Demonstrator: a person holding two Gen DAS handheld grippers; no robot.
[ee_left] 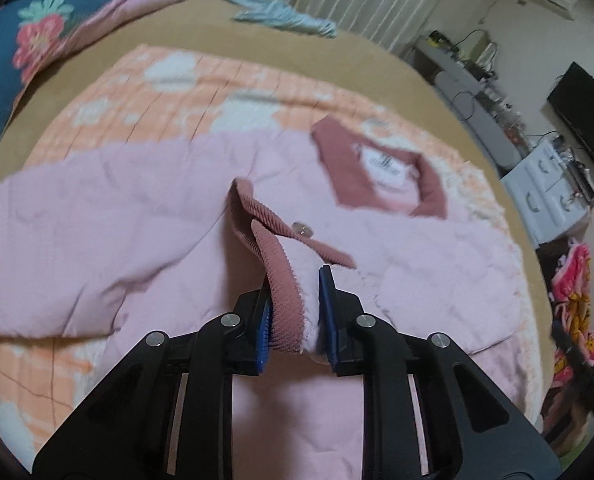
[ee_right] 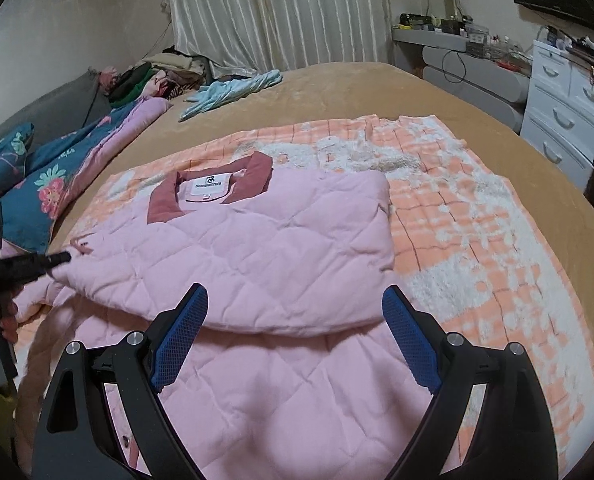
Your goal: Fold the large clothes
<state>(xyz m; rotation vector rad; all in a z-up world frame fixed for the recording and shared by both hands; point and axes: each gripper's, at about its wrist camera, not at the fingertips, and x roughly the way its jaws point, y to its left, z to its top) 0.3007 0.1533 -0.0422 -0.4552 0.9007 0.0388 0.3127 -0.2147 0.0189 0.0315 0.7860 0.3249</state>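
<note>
A: It is a bedroom. A wide bed (ee_right: 357, 88) under a tan cover fills the middle, with pale curtains (ee_right: 281, 12) behind it and a white chest of drawers (ee_right: 565, 108) at the right.

B: What lies on the bed?

A: An orange and white checked blanket (ee_right: 477, 216) is spread flat, and the pink quilted jacket (ee_right: 257, 240) lies on top of it. Its dusty-rose collar (ee_right: 257, 172) sits at the far end, with a white label inside it. The right side of the jacket is folded in over the body, so that edge runs straight.

B: And the claws?

A: The left claw (ee_left: 295, 312) is closed on the ribbed dusty-rose cuff (ee_left: 281, 276) of a sleeve. Its blue pads (ee_left: 324, 304) press the cuff from both sides, and the cuff stands raised off the jacket. In the right wrist view the same claw (ee_right: 63, 258) shows at the left edge, at the jacket's left side.

B: The right one?

A: The right claw (ee_right: 295, 332) is open wide, with nothing between its blue pads (ee_right: 411, 344). It hangs over the near part of the jacket, not touching the cloth as far as I can tell.

B: Anything else nearby?

A: A blue flowered quilt (ee_right: 37, 184) is bunched along the left side of the bed, a light blue garment (ee_right: 233, 90) lies near the far edge, and a heap of clothes (ee_right: 157, 72) sits by the curtains.
</note>
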